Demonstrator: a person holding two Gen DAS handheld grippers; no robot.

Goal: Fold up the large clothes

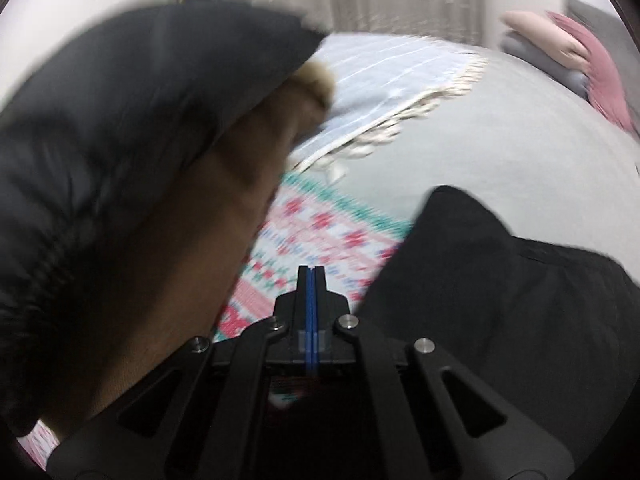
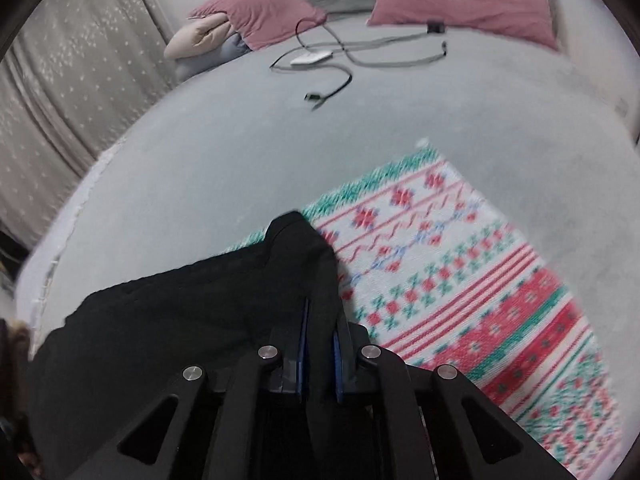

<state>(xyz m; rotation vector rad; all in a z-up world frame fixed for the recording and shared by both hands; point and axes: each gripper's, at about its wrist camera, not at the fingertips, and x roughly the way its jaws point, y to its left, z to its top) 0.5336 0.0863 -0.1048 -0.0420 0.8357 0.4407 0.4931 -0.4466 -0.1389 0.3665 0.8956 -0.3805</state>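
A large black coat with brown lining hangs close to the left wrist camera: its black shell [image 1: 120, 112] fills the left side, the brown lining [image 1: 192, 260] shows below it, with a tuft of fur trim [image 1: 316, 80]. Another black part of it [image 1: 500, 300] lies at the right. My left gripper [image 1: 311, 276] is shut with nothing visible between its blue pads. My right gripper [image 2: 319, 312] is shut on a fold of the black coat [image 2: 192, 320], which drapes to the left over the bed.
The grey bed [image 2: 240, 140] carries a red, white and green patterned blanket [image 2: 460, 272], a blue striped fringed throw [image 1: 400, 80], pink pillows [image 2: 460, 4], a beige pillow [image 2: 196, 38], and cables with a white charger [image 2: 312, 58]. A curtain [image 2: 72, 80] hangs at the left.
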